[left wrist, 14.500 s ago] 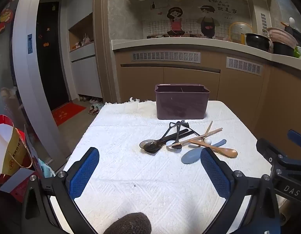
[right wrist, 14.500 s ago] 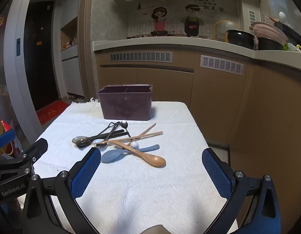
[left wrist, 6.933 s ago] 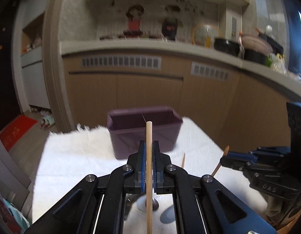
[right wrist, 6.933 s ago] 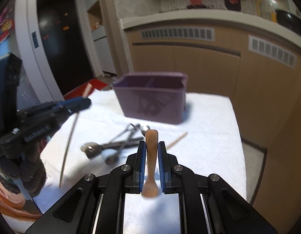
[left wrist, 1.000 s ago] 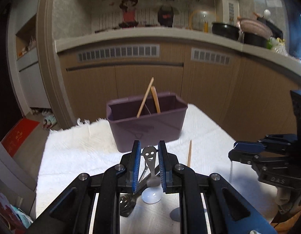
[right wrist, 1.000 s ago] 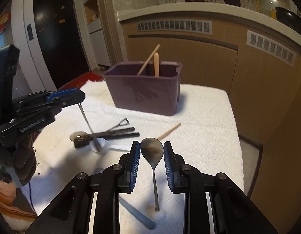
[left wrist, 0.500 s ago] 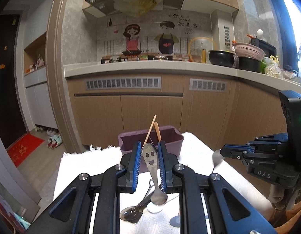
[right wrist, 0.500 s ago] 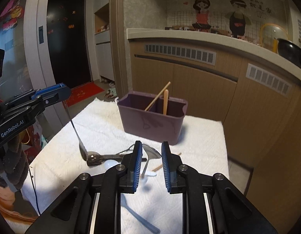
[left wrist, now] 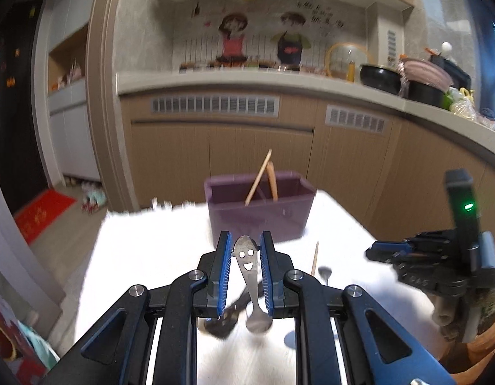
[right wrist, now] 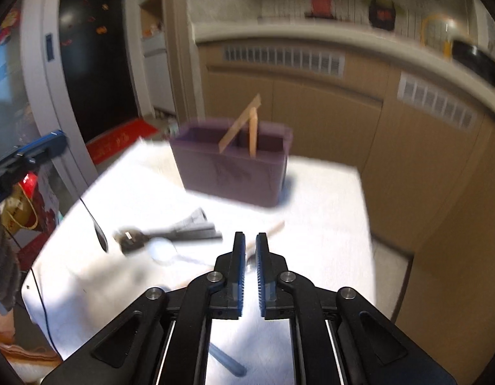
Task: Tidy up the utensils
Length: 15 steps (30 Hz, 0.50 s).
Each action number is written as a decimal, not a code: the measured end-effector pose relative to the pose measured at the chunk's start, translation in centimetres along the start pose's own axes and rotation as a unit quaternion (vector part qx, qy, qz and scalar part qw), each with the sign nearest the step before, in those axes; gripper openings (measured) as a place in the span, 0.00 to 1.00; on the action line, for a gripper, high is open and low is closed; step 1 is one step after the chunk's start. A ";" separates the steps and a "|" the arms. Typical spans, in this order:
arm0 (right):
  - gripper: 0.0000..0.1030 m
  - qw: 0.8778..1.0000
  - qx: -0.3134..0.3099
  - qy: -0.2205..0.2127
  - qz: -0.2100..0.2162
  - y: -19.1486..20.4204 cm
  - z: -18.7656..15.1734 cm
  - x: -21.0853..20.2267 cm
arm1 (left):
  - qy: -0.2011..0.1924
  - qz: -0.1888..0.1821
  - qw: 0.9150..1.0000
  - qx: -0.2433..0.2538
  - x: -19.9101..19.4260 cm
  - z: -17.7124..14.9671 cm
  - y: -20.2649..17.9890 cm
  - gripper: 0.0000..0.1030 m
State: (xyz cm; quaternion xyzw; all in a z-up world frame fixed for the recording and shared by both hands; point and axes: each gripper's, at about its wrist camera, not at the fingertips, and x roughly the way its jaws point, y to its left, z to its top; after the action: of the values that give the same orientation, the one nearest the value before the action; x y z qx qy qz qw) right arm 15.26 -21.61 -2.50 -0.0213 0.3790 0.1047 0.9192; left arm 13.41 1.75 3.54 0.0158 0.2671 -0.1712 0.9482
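The left gripper point(left wrist: 246, 250) is pinching a smiley spoon point(left wrist: 250, 284) before the purple bin point(left wrist: 258, 221); the right gripper point(right wrist: 250, 245), jaws just reopening, is gaping narrowly, pinching nothing.

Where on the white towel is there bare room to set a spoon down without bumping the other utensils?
Free: the strip of white towel right of the purple bin, out to the table's right edge, and the left stretch beside the bin. Crowded: in front of the bin, the dark utensil pile and a loose chopstick.
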 end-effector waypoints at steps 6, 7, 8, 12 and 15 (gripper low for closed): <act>0.41 0.997 0.041 0.067 -0.016 -0.6 -1.6 7.0 | 0.027 -0.005 0.999 -0.021 2.0 -1.9 1.9 0.15; 0.41 0.996 0.054 0.070 -0.020 -0.8 -1.6 7.7 | 0.028 -0.006 0.999 -0.023 2.1 -2.1 2.2 0.15; 0.41 0.995 0.068 0.074 -0.025 -1.0 -1.5 8.5 | 0.028 -0.008 0.999 -0.025 2.1 -2.2 2.5 0.15; 0.41 0.991 0.091 0.091 -0.047 -1.0 -1.2 10.9 | 0.031 -0.019 0.999 -0.029 2.1 -2.8 3.2 0.15; 0.41 0.991 0.064 0.086 -0.078 0.2 -1.2 11.5 | 0.031 -0.026 0.999 -0.032 2.0 -3.1 3.5 0.15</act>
State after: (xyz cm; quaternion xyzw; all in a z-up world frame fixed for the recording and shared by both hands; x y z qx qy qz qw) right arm 22.39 -19.51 -11.42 -0.0007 0.4601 0.0059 0.8879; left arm 14.60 4.80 -0.36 -0.0164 0.3021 -0.1865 0.9347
